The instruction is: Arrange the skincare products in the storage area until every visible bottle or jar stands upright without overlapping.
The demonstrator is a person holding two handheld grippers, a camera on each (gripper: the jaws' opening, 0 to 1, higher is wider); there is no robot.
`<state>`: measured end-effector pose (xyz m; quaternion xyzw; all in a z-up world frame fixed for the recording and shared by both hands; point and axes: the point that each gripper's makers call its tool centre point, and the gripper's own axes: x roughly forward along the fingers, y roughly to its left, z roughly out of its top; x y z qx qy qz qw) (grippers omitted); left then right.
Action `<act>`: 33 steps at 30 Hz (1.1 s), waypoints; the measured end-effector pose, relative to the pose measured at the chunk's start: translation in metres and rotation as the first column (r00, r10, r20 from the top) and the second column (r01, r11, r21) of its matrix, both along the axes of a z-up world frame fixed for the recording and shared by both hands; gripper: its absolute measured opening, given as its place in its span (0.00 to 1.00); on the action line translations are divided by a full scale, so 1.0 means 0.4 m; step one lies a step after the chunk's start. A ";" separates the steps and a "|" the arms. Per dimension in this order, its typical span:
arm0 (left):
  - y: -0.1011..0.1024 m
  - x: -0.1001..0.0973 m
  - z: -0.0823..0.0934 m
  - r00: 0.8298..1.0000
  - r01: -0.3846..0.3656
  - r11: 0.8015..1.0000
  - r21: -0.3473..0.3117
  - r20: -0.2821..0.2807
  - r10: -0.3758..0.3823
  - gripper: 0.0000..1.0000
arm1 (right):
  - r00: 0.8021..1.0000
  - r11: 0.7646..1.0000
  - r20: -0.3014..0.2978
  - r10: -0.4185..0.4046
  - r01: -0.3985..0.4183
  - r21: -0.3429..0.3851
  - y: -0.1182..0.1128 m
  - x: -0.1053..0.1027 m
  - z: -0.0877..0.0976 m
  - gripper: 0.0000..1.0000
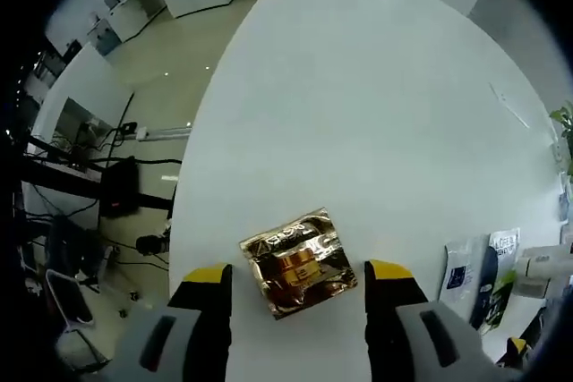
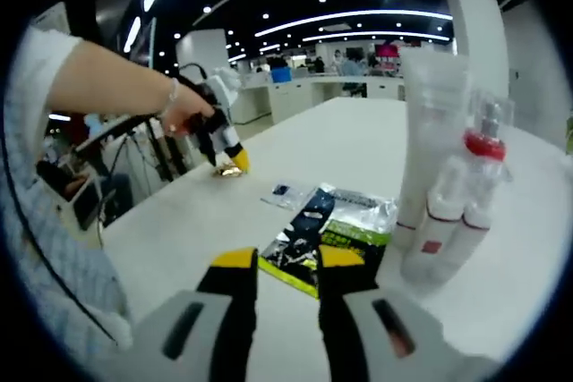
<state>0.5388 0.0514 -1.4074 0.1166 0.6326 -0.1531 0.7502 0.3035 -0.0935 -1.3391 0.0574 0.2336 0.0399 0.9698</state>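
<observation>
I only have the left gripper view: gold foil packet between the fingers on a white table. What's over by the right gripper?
Observer: The right gripper hovers open just before a black-and-green flat sachet lying on the white table.
Operator: Any bottles standing?
Observer: Yes. A tall translucent white tube stands upright right of the sachet, with a clear spray bottle with a red collar beside it.
Operator: Can you see my left gripper from there?
Observer: Yes, the left gripper shows far off, a person's hand on it, its yellow tips at the crinkled gold foil packet.
Operator: Anything between the two?
Observer: A small white flat sachet lies on the table.
</observation>
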 end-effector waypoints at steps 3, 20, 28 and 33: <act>-0.003 -0.005 0.002 1.000 -0.014 1.000 0.010 -0.021 0.014 0.57 | 1.000 1.000 0.007 0.012 -0.012 -0.006 0.008 0.004 0.003 0.24; 0.004 -0.012 0.001 0.991 0.122 0.992 0.019 -0.048 -0.121 0.46 | 1.000 1.000 -0.001 0.023 -0.023 -0.006 0.019 -0.005 -0.003 0.23; 0.011 -0.013 0.003 0.975 0.217 0.976 0.020 -0.049 -0.215 0.42 | 1.000 0.999 -0.011 0.024 -0.025 -0.022 0.021 -0.016 -0.008 0.23; 0.010 -0.013 0.003 0.973 0.225 0.974 0.020 -0.046 -0.224 0.42 | 1.000 0.999 -0.014 0.023 -0.023 -0.023 0.022 -0.022 -0.008 0.23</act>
